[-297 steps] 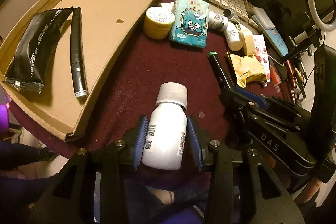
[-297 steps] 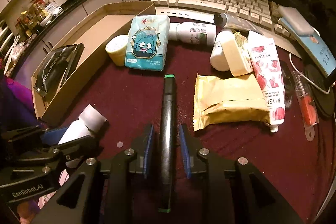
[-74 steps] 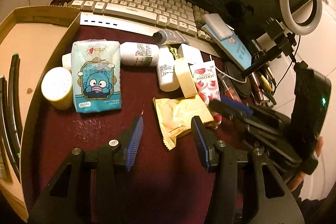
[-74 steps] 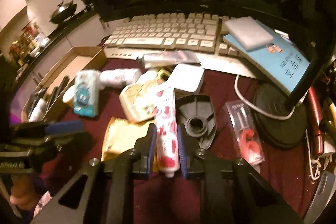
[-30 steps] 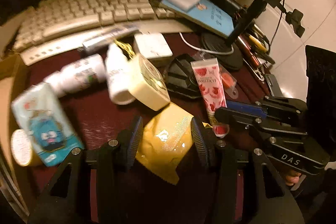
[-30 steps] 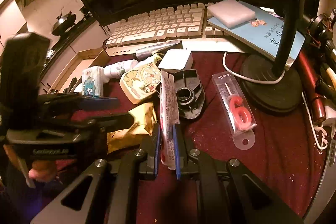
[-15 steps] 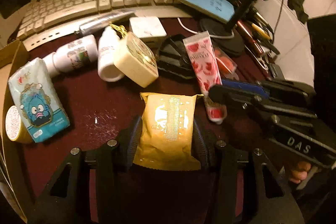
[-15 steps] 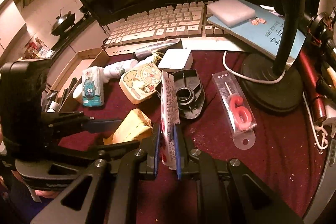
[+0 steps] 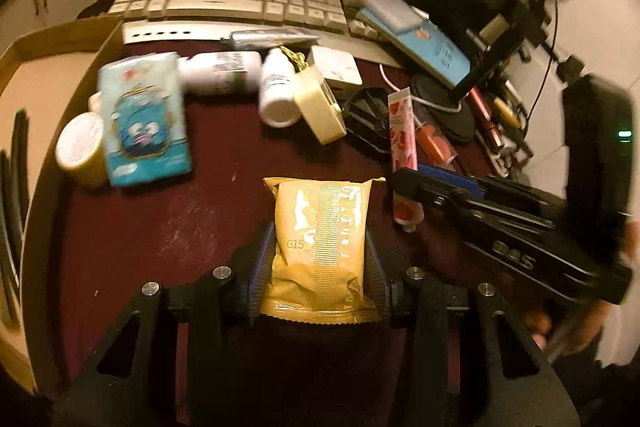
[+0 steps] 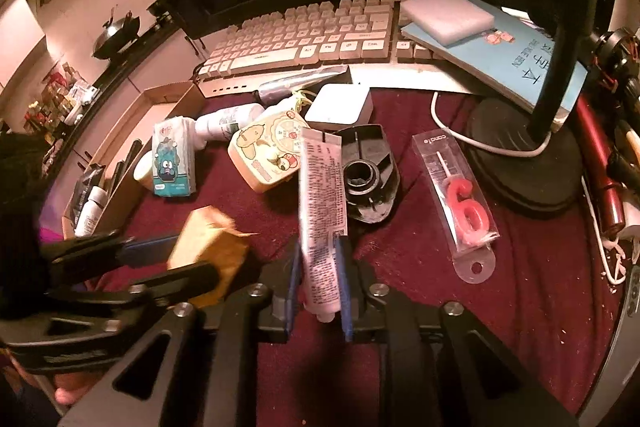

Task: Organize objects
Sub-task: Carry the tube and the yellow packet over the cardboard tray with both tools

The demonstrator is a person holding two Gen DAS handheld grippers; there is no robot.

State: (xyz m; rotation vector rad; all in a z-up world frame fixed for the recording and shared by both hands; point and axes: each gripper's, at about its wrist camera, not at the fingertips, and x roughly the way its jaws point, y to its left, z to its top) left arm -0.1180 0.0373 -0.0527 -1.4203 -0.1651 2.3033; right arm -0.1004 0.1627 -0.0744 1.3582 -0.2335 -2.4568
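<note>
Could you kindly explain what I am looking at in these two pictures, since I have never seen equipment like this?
There is no robot: a person holds one handheld gripper in each hand, each with a fisheye camera looking forward along its jaws. The left gripper is closed on a yellow foil packet. The right gripper, seen in its own camera, clamps a pink hand cream tube. On the dark red cloth lie a blue tissue pack, white bottles, a number 6 candle, and a keyboard behind. A cardboard tray sits at the left.
</note>
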